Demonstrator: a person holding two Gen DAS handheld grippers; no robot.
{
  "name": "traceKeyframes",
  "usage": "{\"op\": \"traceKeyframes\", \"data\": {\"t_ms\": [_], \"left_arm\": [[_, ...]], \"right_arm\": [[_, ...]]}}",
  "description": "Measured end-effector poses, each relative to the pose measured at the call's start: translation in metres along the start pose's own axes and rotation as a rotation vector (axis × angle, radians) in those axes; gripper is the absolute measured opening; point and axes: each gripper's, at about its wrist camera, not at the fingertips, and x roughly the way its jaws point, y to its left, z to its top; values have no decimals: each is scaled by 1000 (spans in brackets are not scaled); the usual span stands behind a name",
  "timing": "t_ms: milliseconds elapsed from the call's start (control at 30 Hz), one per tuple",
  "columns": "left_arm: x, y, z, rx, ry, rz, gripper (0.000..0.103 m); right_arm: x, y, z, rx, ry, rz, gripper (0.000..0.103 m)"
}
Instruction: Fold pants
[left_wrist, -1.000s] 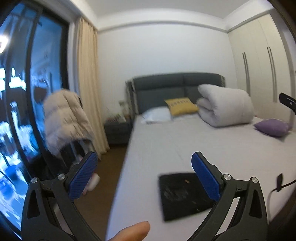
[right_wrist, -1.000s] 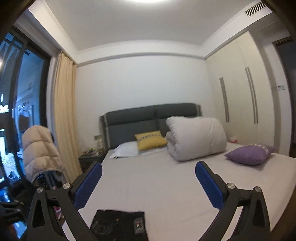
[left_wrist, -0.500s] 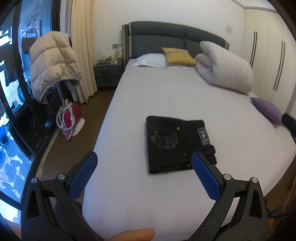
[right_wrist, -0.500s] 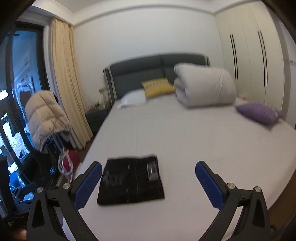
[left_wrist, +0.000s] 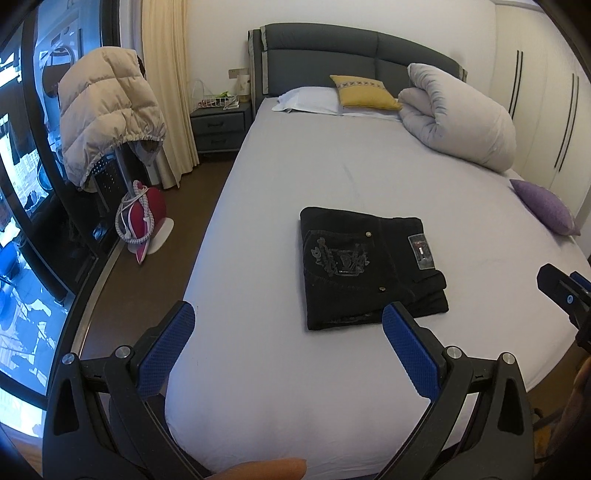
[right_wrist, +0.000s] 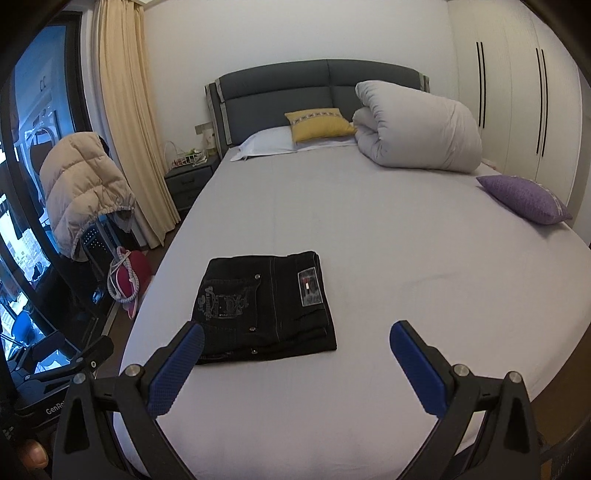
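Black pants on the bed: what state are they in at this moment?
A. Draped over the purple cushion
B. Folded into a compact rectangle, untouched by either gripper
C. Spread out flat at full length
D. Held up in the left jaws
B: the black pants lie folded into a rectangle on the bed, with both grippers open and clear of them.

Black pants (left_wrist: 364, 264), pale lilac bedsheet (left_wrist: 295, 177), blue-padded claws.

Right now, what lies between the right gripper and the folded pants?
Only bare sheet of the bed. In the right wrist view, the right gripper hangs open, with the black pants just beyond its left pad and nothing else between.
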Motion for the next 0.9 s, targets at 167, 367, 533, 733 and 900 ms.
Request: {"op": "traceKeyframes", "data": {"t_ms": [167, 367, 533, 733, 900], "left_arm": [[4, 2, 0, -3, 19, 6, 103], [10, 3, -3, -3, 32, 6, 103], [16, 3, -4, -2, 43, 5, 103], [18, 2, -5, -2, 48, 2, 103], [21, 1, -5, 1, 54, 0, 103]], "right_arm": [[1, 4, -2, -21, 4, -5, 103], [5, 7, -3, -29, 18, 2, 103], [8, 8, -4, -31, 29, 5, 103], [9, 10, -4, -33, 35, 8, 103], [12, 11, -5, -33, 42, 11, 103]]}}
